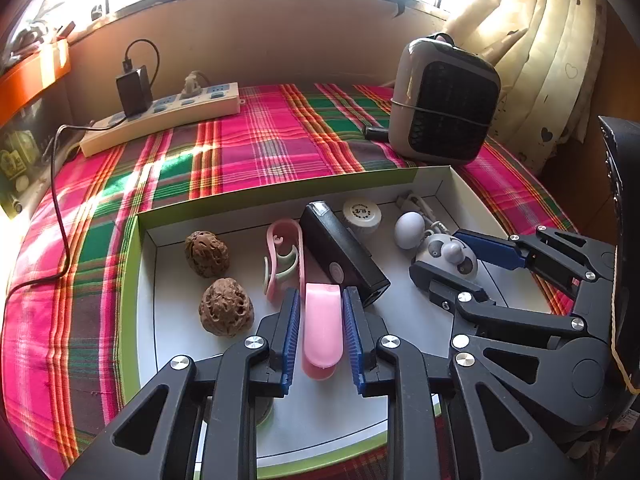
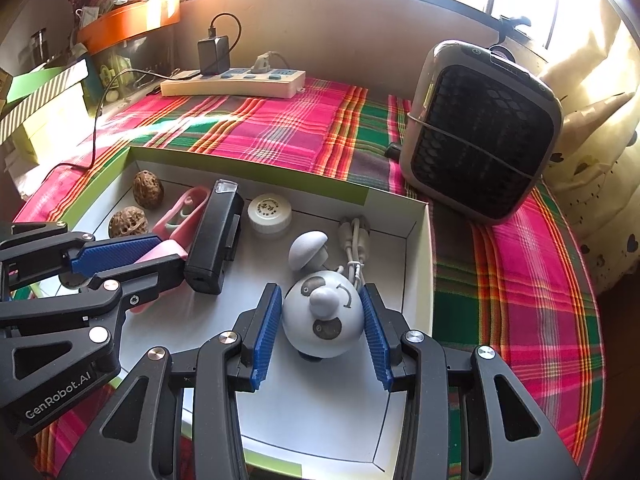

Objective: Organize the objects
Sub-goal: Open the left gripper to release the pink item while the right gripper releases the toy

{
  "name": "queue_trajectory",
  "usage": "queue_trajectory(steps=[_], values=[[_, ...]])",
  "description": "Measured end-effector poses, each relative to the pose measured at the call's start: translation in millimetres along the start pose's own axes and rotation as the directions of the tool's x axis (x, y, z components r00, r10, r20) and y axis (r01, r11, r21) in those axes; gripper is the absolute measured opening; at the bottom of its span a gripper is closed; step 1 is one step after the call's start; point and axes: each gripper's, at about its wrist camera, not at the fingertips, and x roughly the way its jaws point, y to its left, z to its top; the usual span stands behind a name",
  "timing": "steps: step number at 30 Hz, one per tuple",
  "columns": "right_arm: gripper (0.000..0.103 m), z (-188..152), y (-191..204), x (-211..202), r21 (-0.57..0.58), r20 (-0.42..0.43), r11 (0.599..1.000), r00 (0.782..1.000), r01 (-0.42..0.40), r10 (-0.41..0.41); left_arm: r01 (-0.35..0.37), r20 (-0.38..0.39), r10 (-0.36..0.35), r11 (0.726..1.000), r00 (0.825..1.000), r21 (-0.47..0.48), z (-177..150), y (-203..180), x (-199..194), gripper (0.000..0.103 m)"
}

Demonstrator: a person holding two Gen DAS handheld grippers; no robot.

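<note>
A shallow white box with a green rim (image 1: 280, 195) lies on a plaid cloth. My left gripper (image 1: 322, 294) stands open inside it, its blue pads close on either side of a pink plastic piece (image 1: 323, 332) that rests on the box floor. My right gripper (image 2: 322, 292) is shut on a round grey toy with a face (image 2: 324, 322). A grey mushroom-shaped cap (image 2: 307, 246) sits just behind the toy. In the box are also two walnuts (image 1: 207, 254), a pink clip (image 1: 282, 256), a black rectangular device (image 1: 342, 256), a white round cap (image 1: 362, 214) and a coiled cable (image 2: 354, 240).
A grey fan heater (image 2: 480, 136) stands on the cloth behind the box's right corner. A cream power strip (image 1: 160, 116) with a black charger lies along the back wall, its cord trailing down the left. A curtain (image 1: 552, 60) hangs at the right. An orange shelf (image 2: 128, 26) is at back left.
</note>
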Motion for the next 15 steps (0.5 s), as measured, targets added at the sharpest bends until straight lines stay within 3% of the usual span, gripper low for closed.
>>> queue_trajectory(steps=[15], values=[[0.049,-2.5,-1.3,-7.4,0.024,0.010,1.000,1.000,-0.019,0.019,-0.022,0.005,0.022,1.000,1.000,-0.008,-5.8,1.4,-9.3,0.035]])
